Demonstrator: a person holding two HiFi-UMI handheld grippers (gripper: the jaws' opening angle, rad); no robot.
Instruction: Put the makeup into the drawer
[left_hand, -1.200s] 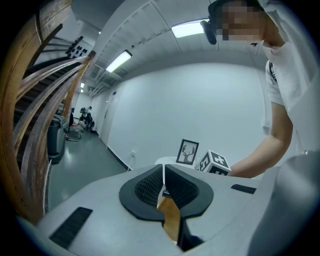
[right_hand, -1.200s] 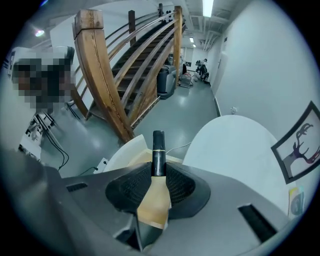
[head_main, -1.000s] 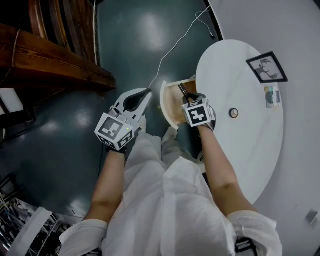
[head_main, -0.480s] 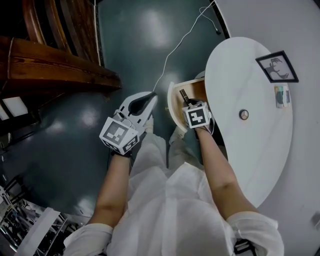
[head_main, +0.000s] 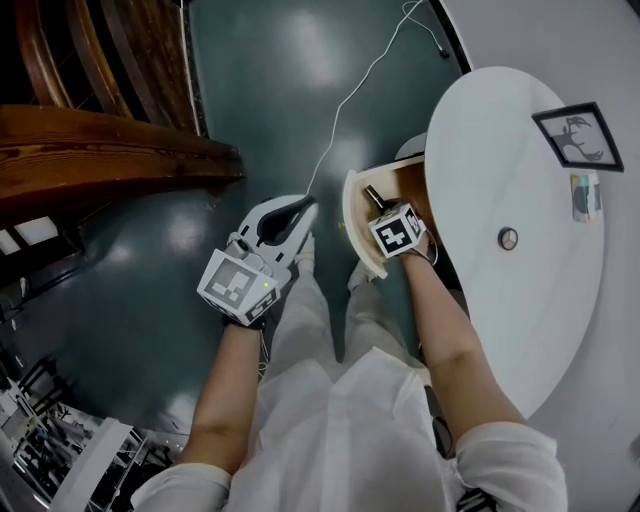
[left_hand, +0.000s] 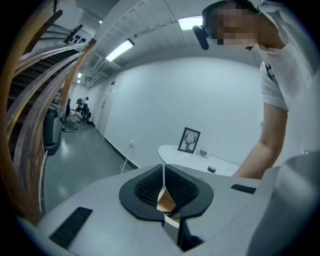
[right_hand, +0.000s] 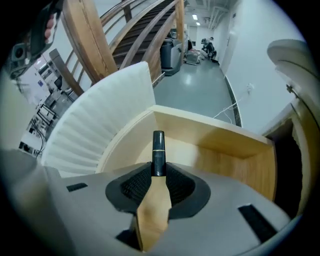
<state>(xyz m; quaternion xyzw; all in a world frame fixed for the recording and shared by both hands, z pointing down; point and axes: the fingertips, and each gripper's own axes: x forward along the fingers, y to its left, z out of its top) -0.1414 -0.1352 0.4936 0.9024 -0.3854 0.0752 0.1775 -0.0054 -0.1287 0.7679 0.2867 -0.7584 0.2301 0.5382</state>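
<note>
Between jaws of right gripper (right_hand: 158, 172), clamped: slim black makeup tube with gold band (right_hand: 158, 150), long axis along jaws, tip apparently just inside open pale wooden drawer (right_hand: 225, 145) beyond. Jaws of left gripper (left_hand: 163, 182) together.

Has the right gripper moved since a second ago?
Yes: the right gripper with the makeup tube has sunk toward the open drawer, below the white tabletop.

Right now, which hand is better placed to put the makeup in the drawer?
Right. The right gripper grips the makeup, pointing down into the open drawer. The left gripper is shut, empty, and off to the drawer's side, above the floor.
</note>
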